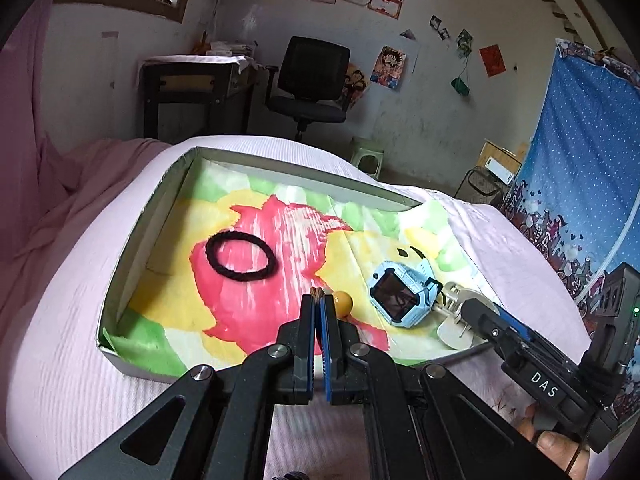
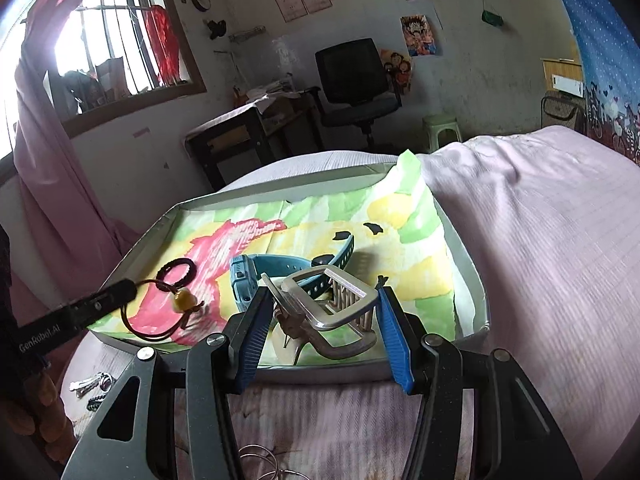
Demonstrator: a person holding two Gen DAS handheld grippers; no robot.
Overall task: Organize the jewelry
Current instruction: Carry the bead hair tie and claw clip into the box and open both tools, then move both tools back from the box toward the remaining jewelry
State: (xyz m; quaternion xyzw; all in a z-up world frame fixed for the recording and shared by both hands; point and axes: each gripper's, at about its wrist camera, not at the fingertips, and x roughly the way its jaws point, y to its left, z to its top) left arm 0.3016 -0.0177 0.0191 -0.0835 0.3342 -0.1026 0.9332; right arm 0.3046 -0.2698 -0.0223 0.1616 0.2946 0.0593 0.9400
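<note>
Jewelry is gathered in a shallow grey cardboard tray (image 1: 120, 280) lined with a painted paper sheet in red, yellow and green (image 1: 256, 280), set on a pale pink bedspread (image 1: 60, 360).

The left gripper (image 1: 319, 300) is seen pressed together, its blue-padded fingers (image 1: 326, 320) pinching a thin brown cord bracelet (image 2: 136, 320) at the fingertips. In the right wrist view the cord loop is seen hanging from that gripper over the near left corner of the tray, with a round amber bead (image 2: 184, 299) strung on it; in the left wrist view the bead sits just right of the closed tips.

A black fabric hair tie (image 1: 240, 256) is laid flat on the red patch, beyond and left of the left gripper, apart from it. A light blue child's smartwatch with a dark square screen (image 1: 400, 292) is lying to the right of the bead, near the tray's right side.

The right gripper (image 2: 324, 304) is spread wide, and a silver-grey metal hair claw clip (image 2: 328, 304) is found between its blue pads (image 2: 394, 340) at the near edge of the tray. Whether the pads touch the clip cannot be told. The watch's strap is passed behind the clip.

On the bedspread outside the tray, near left, small metal pieces (image 2: 90, 384) are seen, and thin silver rings (image 2: 260, 460) lie beneath the right gripper.
</note>
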